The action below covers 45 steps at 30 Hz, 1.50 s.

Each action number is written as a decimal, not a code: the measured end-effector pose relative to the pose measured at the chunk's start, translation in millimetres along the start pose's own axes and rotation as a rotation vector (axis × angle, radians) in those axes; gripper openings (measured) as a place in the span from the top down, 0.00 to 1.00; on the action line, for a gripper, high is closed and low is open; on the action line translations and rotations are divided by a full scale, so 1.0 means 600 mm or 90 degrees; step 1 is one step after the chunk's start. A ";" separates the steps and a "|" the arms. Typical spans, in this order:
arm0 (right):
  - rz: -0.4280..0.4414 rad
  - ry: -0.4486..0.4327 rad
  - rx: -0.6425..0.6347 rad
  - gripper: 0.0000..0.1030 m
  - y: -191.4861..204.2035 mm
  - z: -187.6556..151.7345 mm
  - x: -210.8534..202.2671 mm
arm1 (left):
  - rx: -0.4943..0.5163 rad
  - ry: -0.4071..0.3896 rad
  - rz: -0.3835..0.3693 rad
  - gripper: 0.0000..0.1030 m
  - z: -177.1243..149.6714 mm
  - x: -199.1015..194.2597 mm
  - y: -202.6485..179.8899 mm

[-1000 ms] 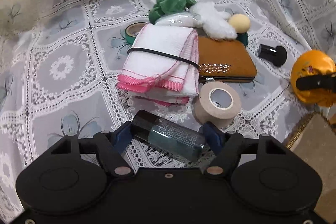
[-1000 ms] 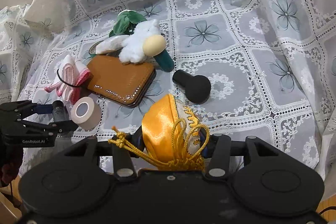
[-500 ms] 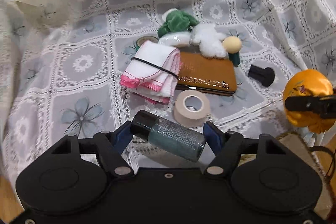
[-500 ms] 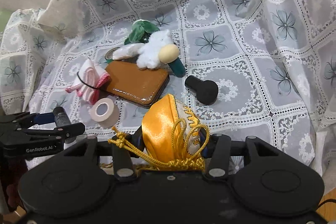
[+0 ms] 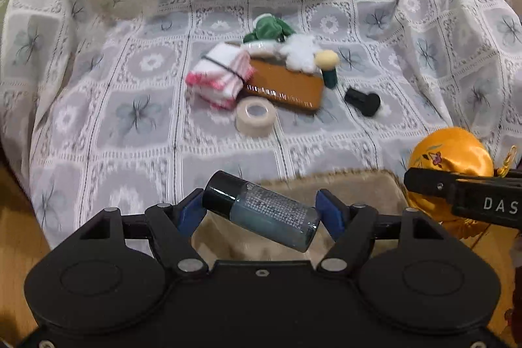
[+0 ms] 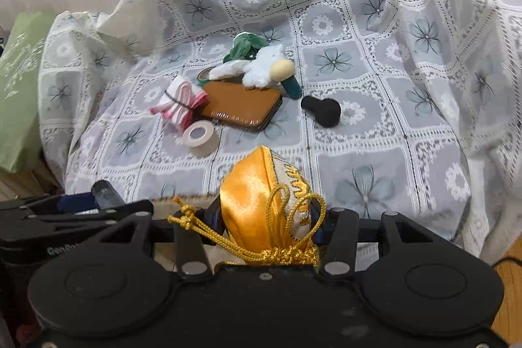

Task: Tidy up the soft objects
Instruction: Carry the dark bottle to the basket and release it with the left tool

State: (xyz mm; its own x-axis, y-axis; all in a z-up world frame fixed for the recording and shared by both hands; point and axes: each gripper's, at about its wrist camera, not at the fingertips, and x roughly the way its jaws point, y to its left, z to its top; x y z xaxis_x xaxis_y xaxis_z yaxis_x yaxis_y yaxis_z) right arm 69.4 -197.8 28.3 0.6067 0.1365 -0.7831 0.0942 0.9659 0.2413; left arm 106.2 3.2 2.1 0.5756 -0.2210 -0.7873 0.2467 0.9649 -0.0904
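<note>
Lace-covered sofa ahead still carries the towel bundle (image 5: 219,77), plush toy (image 5: 301,54) and tape roll (image 5: 256,116). My left hand-held gripper (image 5: 261,212) pinches a small bottle (image 5: 262,211); my right hand-held gripper (image 6: 264,217) clamps the yellow satin pouch (image 6: 261,201). Most sorting remains, I judge.

lace cover (image 5: 137,116) – tape roll (image 5: 256,116), brown wallet (image 5: 287,85)

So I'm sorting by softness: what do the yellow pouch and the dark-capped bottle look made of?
The yellow pouch in the right gripper looks like glossy satin fabric: it creases, shines, and has a braided cord. The bottle in the left gripper looks like hard, see-through plastic or glass with a glossy black cap.
</note>
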 end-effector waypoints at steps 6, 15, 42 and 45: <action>0.010 -0.005 0.003 0.54 -0.002 -0.048 -0.042 | -0.023 0.008 0.015 0.34 -0.051 -0.021 -0.016; 0.038 -0.009 0.016 0.54 -0.002 -0.101 -0.092 | -0.044 -0.017 0.043 0.34 -0.094 -0.050 -0.028; 0.036 0.001 0.002 0.53 0.008 -0.124 -0.097 | -0.078 0.006 0.078 0.23 -0.133 -0.040 -0.027; 0.033 -0.002 -0.002 0.52 0.010 -0.122 -0.095 | -0.080 0.001 0.088 0.19 -0.137 -0.046 -0.029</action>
State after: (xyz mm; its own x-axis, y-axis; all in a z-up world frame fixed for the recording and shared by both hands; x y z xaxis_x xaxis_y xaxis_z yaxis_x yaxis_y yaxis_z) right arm -22.4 -183.7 32.3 0.6127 0.1853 -0.7683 0.0609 0.9582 0.2796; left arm 22.0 4.3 -25.0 0.5960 -0.0842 -0.7985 0.0659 0.9963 -0.0559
